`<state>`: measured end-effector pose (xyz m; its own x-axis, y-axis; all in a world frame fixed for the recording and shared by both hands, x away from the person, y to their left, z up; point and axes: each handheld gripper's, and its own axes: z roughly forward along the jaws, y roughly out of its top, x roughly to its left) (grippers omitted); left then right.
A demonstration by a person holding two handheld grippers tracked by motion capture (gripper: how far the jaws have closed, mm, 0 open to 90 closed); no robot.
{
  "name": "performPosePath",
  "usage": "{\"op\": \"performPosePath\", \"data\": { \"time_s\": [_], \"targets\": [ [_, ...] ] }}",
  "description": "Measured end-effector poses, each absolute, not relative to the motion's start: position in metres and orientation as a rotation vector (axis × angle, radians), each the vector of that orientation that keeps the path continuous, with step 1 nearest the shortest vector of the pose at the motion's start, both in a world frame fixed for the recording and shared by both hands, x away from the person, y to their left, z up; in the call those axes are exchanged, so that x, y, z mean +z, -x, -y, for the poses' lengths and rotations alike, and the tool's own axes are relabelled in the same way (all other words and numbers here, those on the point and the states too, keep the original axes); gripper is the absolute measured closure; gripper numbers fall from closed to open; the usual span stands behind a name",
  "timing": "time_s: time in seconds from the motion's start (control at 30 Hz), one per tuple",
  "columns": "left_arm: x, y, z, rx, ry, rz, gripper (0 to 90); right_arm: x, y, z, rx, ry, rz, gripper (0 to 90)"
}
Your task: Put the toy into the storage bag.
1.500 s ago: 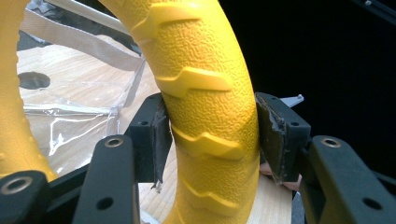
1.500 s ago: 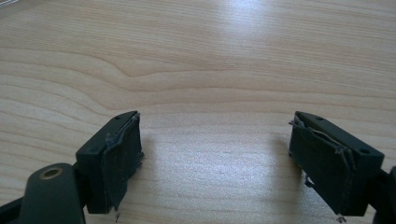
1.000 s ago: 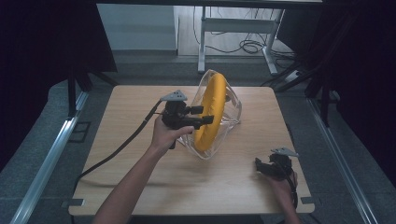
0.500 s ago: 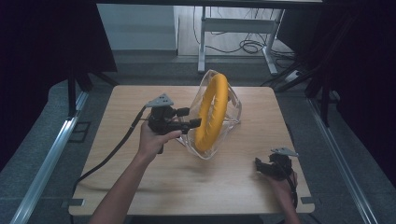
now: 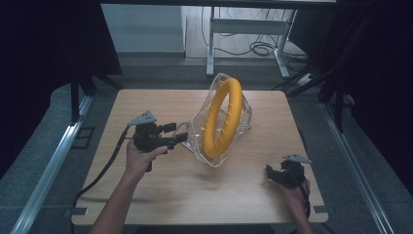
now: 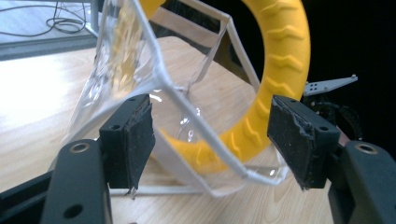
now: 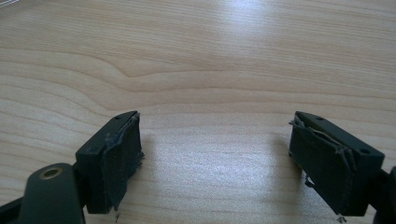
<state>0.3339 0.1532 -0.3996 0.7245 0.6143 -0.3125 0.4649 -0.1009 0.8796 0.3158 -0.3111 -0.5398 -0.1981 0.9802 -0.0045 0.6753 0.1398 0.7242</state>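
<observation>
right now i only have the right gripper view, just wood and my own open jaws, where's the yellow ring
Observer: The yellow ring stands on edge inside a clear plastic bag mid-table, left of and beyond the right gripper.
Operator: is the left one holding it
Observer: No. In the left gripper view the left gripper is open, jaws either side of a bag seam, not closed on it.
Operator: where am i on the table
Observer: Near the table's front right corner, with bare wood between you and the bag.

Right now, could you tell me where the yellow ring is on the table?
In the high view the yellow ring stands on edge inside a clear plastic bag near the table's centre, slightly toward the far edge, just right of the left gripper.
</observation>
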Motion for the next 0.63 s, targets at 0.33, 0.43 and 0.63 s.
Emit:
{"op": "performPosePath", "data": {
  "time_s": [0.33, 0.43, 0.63],
  "targets": [
    [-0.417, -0.324, -0.170, 0.180, -1.748, -0.904, 31.7, -0.540, -0.316, 0.311, 0.827, -1.586, -1.934, 16.9],
    [-0.417, -0.323, -0.171, 0.190, -1.750, -0.905, 31.7, -0.540, -0.316, 0.311, 0.827, -1.586, -1.934, 16.9],
    [-0.419, -0.325, -0.174, 0.191, -1.750, -0.907, 31.6, -0.540, -0.316, 0.311, 0.828, -1.586, -1.933, 16.9]
  ]
}}
